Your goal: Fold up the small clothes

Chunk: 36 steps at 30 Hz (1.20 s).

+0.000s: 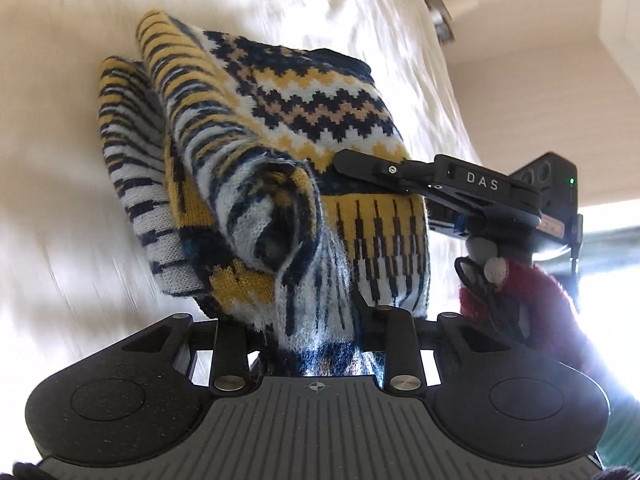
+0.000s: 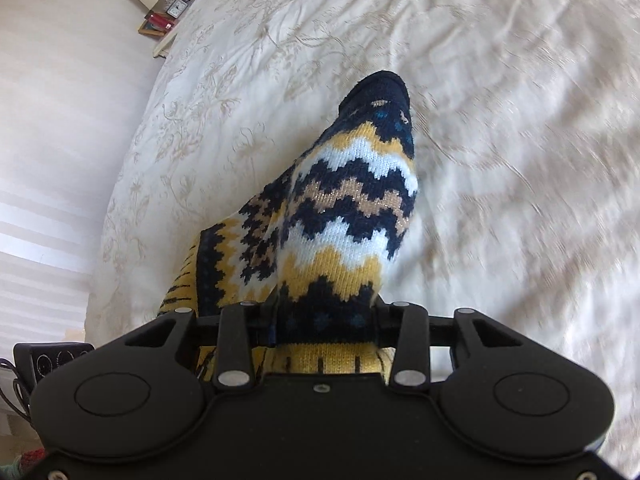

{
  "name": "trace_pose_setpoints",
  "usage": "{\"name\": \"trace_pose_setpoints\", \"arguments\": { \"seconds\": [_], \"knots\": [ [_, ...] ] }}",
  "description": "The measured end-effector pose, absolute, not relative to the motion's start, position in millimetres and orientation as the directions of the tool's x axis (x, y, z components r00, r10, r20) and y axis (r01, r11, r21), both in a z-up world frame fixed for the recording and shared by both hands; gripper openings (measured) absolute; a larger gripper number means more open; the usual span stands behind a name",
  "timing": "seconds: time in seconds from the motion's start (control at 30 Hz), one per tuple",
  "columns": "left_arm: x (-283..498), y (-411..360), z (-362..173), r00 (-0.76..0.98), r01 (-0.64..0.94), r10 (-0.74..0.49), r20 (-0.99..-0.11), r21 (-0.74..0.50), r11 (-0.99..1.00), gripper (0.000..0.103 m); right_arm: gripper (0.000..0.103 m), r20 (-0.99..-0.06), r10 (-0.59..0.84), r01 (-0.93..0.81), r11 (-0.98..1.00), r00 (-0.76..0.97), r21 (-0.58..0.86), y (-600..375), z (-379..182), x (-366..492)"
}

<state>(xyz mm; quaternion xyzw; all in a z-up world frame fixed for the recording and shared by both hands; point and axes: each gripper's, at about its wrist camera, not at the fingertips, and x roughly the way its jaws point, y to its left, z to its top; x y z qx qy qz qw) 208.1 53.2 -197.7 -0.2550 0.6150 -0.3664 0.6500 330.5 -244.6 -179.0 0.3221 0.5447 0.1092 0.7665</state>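
Observation:
A small knit sweater (image 1: 280, 128) in navy, yellow and white zigzags hangs bunched above a cream bedspread (image 1: 60, 160). My left gripper (image 1: 316, 320) is shut on its lower edge, and the cloth hides the fingertips. My right gripper (image 1: 360, 166) shows in the left wrist view, coming in from the right and shut on the sweater's right edge. In the right wrist view the sweater (image 2: 344, 208) drapes forward from my right gripper (image 2: 324, 316), with cloth covering the fingertips.
The cream embroidered bedspread (image 2: 500, 120) fills most of both views. A bedside table with a small clock (image 2: 175, 9) and red books stands at the far left corner. A bright window (image 1: 608, 264) lies to the right. A hand in a red sleeve (image 1: 532, 296) holds the right gripper.

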Motion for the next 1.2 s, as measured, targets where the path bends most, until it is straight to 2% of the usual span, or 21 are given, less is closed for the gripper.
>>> {"name": "trace_pose_setpoints", "arguments": {
  "seconds": [0.17, 0.27, 0.37, 0.53, 0.67, 0.9, 1.2],
  "knots": [
    [162.3, 33.9, -211.8, -0.068, 0.186, -0.753, -0.655, -0.750, 0.635, 0.031, 0.050, -0.797, 0.486, 0.214, 0.788, 0.360, 0.577, -240.8, -181.4, 313.9],
    [143.4, 25.2, -219.6, -0.029, 0.219, -0.670, -0.741, -0.659, 0.719, 0.032, 0.057, -0.828, 0.442, 0.221, 0.819, 0.345, 0.530, -234.5, -187.6, 309.5],
    [130.5, 28.0, -221.2, 0.038, 0.187, -0.623, -0.781, -0.607, 0.772, 0.039, 0.061, -0.841, 0.411, 0.196, 0.846, 0.352, 0.496, -235.3, -189.3, 307.1],
    [104.9, 29.0, -207.1, 0.147, 0.144, -0.533, -0.833, -0.515, 0.845, 0.041, 0.065, -0.833, 0.401, 0.116, 0.873, 0.381, 0.474, -239.5, -175.8, 301.3],
    [85.9, 25.1, -180.1, 0.197, 0.206, -0.483, -0.853, -0.446, 0.871, 0.041, 0.073, -0.814, 0.405, 0.064, 0.880, 0.416, 0.471, -246.6, -160.4, 290.3],
    [65.0, 25.2, -131.7, 0.181, 0.422, -0.523, -0.833, -0.414, 0.806, 0.041, 0.076, -0.804, 0.398, 0.039, 0.887, 0.441, 0.461, -255.0, -152.4, 279.2],
    [81.8, -17.9, -103.7, 0.007, 0.646, -0.620, -0.784, -0.470, 0.601, 0.041, 0.078, -0.803, 0.368, 0.086, 0.886, 0.468, 0.456, -262.5, -150.8, 284.1]
  ]
}}
